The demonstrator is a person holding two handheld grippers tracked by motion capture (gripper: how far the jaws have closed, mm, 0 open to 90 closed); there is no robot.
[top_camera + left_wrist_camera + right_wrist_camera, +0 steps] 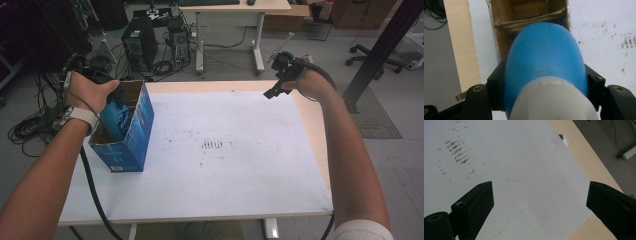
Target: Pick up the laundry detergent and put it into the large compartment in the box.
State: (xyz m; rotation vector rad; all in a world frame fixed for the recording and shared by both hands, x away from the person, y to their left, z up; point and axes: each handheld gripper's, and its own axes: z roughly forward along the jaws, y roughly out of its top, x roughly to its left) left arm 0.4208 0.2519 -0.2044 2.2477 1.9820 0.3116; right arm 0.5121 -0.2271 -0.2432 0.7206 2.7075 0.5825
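A box (131,131) stands on the left part of the table (240,190), near its left edge. A bottle (116,119) sits partly inside the box, its top clamped in the left gripper (107,92) just above the opening. The right gripper (274,91) hangs over the table's far right corner, well apart from the box.

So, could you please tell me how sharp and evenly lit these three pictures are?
High view: even light, a little soft, the box readable. Left gripper view: the blue bottle is very close and soft-edged, its white cap blurred. Right gripper view: the table is sharp, without glare.
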